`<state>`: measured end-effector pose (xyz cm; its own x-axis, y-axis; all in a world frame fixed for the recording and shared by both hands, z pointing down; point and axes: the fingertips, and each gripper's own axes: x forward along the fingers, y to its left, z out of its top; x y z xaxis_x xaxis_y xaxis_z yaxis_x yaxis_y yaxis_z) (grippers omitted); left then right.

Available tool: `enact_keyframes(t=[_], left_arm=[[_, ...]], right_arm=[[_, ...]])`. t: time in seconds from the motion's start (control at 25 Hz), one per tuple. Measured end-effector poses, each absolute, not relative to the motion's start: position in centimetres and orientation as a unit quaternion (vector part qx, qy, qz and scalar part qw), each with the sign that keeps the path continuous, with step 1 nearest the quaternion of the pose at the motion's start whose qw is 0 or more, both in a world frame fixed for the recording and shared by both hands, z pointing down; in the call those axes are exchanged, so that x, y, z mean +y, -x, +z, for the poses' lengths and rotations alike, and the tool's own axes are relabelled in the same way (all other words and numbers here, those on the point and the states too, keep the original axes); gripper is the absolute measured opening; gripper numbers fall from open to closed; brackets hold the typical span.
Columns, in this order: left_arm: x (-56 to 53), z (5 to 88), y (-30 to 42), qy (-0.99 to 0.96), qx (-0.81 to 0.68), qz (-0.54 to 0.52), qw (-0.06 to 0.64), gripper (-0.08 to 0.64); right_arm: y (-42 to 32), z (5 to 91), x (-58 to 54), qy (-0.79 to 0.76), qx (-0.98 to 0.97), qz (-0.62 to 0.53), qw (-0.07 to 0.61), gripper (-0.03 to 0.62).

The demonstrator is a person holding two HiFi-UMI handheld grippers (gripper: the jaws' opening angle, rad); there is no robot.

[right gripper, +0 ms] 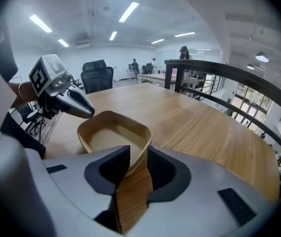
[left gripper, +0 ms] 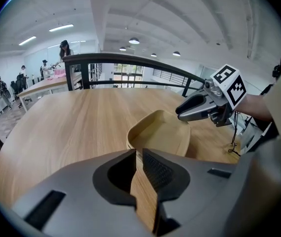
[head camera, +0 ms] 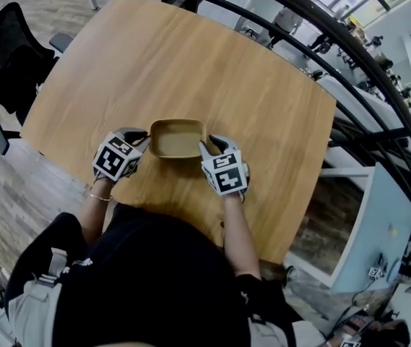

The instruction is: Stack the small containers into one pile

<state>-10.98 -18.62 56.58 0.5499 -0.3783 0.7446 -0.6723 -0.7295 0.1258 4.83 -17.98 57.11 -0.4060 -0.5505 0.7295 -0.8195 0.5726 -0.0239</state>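
Wooden container point(head camera: 178, 137) sits on the table point(head camera: 191, 56) toward 6 o'clock. The left hand-held gripper point(head camera: 145, 134) pinches its 9 o'clock rim; the right hand-held gripper point(head camera: 206, 146) straddles the 3 o'clock rim, jaws apart. A one-sided lift could tip it

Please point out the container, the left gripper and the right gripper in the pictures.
container point(head camera: 178, 142): head view, on its inner floor.
left gripper point(head camera: 143, 136): head view, midway between its fingertips.
right gripper point(head camera: 206, 147): head view, midway between its fingertips.

Wooden table point(head camera: 191, 71); black office chair point(head camera: 3, 56) beside left edge; black curved railing point(left gripper: 130, 59) beyond far edge; people point(left gripper: 63, 49) at distant desks; strip lights point(right gripper: 130, 11) overhead.
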Motion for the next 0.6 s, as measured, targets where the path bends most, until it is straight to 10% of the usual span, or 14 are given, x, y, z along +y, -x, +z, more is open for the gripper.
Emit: enact_keyframes(t=[0.6], left_arm=[[-20.7,54.5,12.1,-0.859,-0.333,0.349,0.174,0.044]], right_arm=[[-7.0,55.2,-18.0,-0.474,-0.808,0.201,0.287,0.104]])
